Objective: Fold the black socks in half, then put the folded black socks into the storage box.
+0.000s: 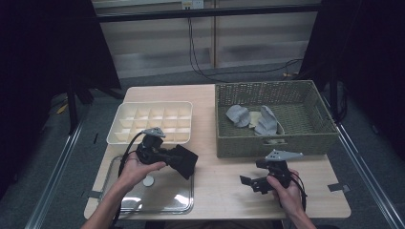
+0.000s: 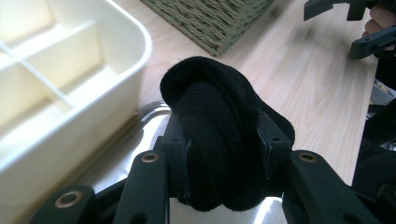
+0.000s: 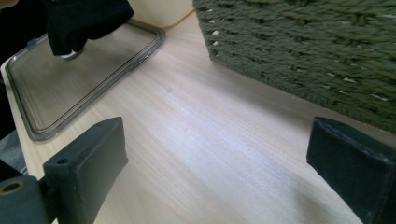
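Here, a rolled black sock [image 2: 219,135] is clamped between the jaws of the left gripper [image 1: 179,160], which is held above the clear lid [image 1: 157,195] lying flat at the near left corner of the table [image 1: 215,186]. In the left gripper view the sock bulges out past both jaws, with the lid's edge just beneath it and the rim of the cream divided box [image 1: 152,122] close at one side. The box is set behind the lid, its compartments seen bare from above.

The right gripper [image 1: 252,182] is held low over bare wood near the front right of the table, its jaws spread wide with nothing between them. A broad open strip of tabletop is left between the two grippers, bounded at the back by the front wall of the woven basket [image 1: 277,143]; in the right gripper view that wall is seen near the far jaw. The basket is set at the table's far right corner, beside the box with a narrow gap between them.

Counted: one black sock held, two grey socks [image 1: 239,115] in the basket with a pale item between them, one box, one lid, one basket, two grippers.
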`<act>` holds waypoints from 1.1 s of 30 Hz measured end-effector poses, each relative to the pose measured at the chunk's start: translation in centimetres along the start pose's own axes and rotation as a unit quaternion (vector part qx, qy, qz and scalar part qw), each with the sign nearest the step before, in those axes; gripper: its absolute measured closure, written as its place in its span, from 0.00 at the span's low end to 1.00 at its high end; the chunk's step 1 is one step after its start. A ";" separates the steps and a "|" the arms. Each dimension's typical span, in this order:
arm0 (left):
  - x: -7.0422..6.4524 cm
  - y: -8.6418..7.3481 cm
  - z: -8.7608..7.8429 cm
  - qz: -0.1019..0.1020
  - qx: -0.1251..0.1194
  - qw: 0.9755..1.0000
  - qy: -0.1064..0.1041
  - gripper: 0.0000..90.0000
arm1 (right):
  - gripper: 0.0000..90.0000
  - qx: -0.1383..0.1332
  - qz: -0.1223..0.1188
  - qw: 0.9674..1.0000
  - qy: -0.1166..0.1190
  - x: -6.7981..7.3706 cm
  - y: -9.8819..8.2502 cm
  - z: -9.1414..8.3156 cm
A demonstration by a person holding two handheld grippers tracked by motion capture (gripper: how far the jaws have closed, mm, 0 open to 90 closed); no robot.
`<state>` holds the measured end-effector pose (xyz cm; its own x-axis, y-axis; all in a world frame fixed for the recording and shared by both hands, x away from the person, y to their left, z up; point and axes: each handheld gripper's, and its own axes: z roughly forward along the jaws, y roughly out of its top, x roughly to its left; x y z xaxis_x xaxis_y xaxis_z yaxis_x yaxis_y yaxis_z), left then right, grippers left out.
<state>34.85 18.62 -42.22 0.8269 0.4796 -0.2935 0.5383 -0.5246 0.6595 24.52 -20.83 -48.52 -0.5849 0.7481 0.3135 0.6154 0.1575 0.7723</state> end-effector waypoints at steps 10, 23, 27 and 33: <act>1.5 1.4 -2.5 -0.003 -0.008 0.999 0.036 0.70 | 0.05 0.000 -0.001 1.000 0.000 0.0 -0.1 -0.2; 3.7 3.4 -3.9 -0.006 0.003 0.998 0.066 0.70 | 0.05 0.004 0.002 1.000 -0.001 -0.3 -0.1 0.0; 4.6 4.0 -4.1 -0.012 0.004 0.997 0.075 0.70 | 0.05 0.003 0.002 1.000 -0.003 -0.3 -0.1 -0.1; 5.2 4.8 -4.1 -0.018 0.008 0.996 0.086 0.70 | 0.05 0.004 0.003 1.000 -0.001 -0.2 -0.1 -0.1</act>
<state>41.07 21.48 -37.75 0.7678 0.6110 -0.1925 0.5703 -0.5150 0.6400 24.47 -21.09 -48.61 -0.5802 0.7501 0.3173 0.6233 0.1582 0.7658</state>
